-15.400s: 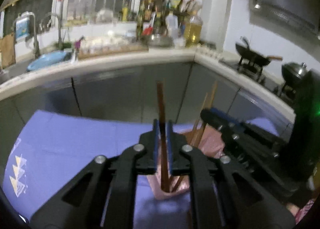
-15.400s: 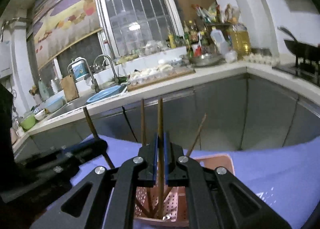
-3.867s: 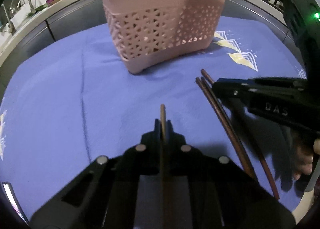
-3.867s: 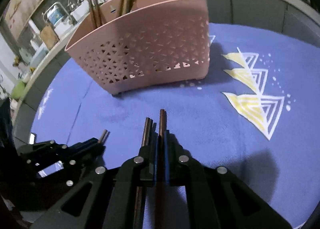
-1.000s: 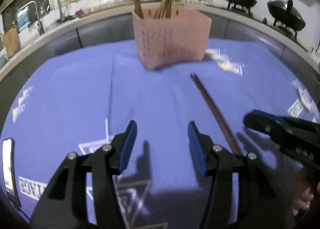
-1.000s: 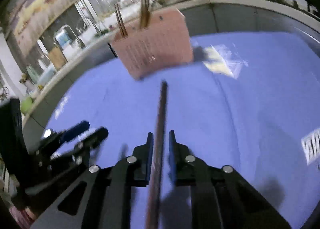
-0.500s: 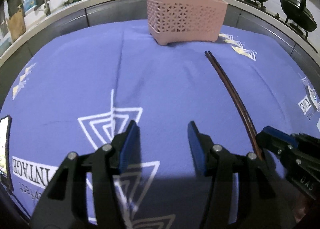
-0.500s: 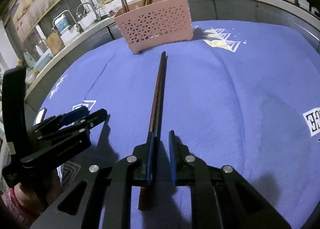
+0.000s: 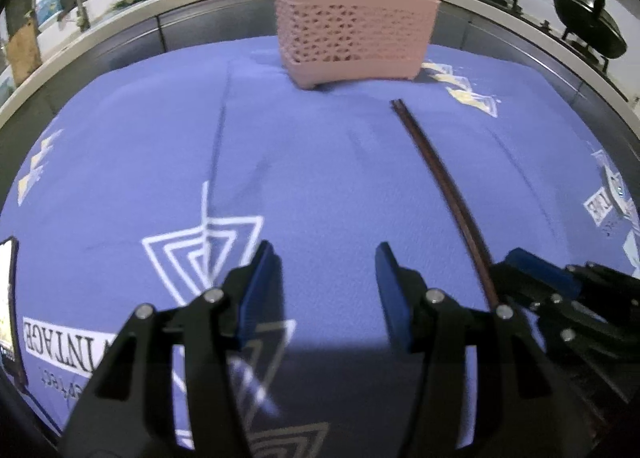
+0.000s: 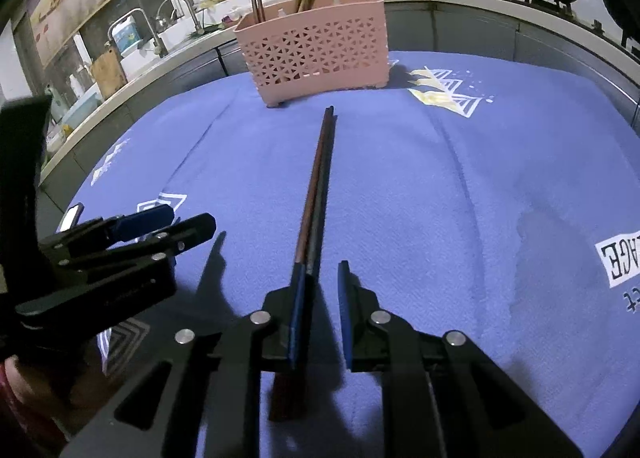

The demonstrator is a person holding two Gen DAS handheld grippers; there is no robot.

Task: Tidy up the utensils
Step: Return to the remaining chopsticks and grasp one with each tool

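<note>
Chopsticks (image 10: 316, 194) flat on the blue table cloth (image 10: 460, 186), tips toward pink basket (image 10: 316, 54) — right tool (image 10: 323, 278) narrowly parted over their near end, not gripping; left tool (image 9: 326, 258) wide, empty.

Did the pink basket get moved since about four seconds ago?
Cannot tell. The pink basket looks farther off now, but both cameras moved. It sits beside the same yellow triangle print on the purple cloth, so probably not.
</note>
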